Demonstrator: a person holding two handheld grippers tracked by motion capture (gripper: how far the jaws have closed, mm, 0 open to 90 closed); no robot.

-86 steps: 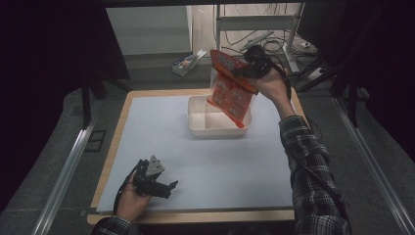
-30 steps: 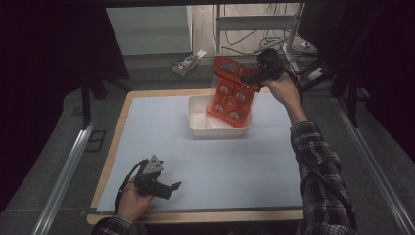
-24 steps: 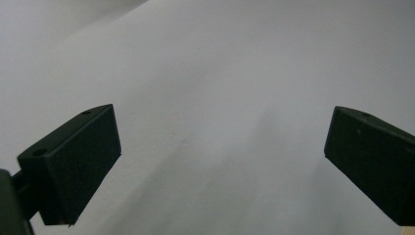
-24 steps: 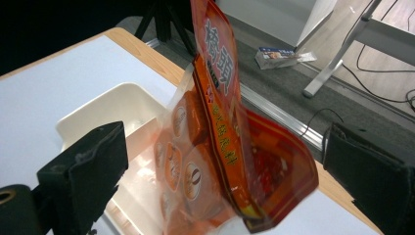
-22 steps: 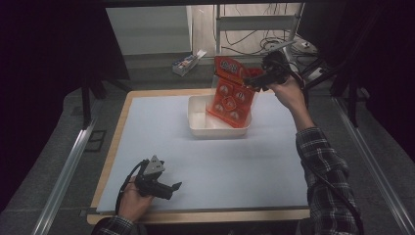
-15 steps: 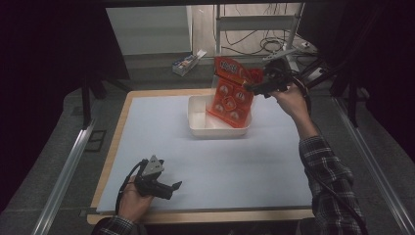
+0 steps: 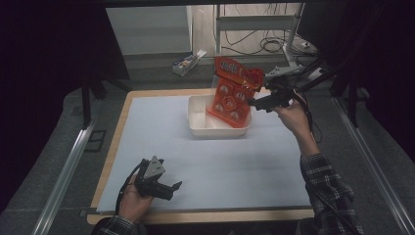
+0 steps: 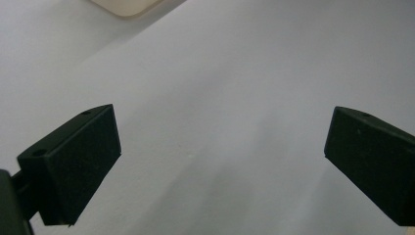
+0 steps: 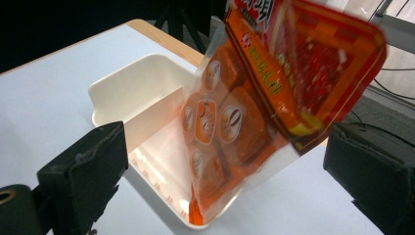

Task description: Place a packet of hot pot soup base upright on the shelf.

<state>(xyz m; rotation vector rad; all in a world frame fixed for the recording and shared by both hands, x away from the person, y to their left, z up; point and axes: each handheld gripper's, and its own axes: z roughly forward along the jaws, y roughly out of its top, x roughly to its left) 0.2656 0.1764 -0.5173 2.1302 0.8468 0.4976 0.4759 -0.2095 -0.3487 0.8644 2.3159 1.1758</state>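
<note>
A: Where is the orange snack bag (image 7: 232,93)?

B: Standing tilted in the white tub (image 7: 200,122), at twelve o'clock on the table.

A: Your claws?

B: Right gripper (image 7: 255,102) spread wide, beside the bag at three o'clock, not holding it. Left gripper (image 7: 174,186) wide, holding nothing, at seven o'clock.

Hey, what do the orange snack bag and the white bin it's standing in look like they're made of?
The orange snack bag looks like thin glossy plastic film: it crinkles, catches glare, and its lower part is see-through, showing small wrapped pieces inside. The white bin looks like rigid moulded plastic with a smooth, slightly matte finish, given its rounded corners and thin even walls; it might be melamine.
</note>
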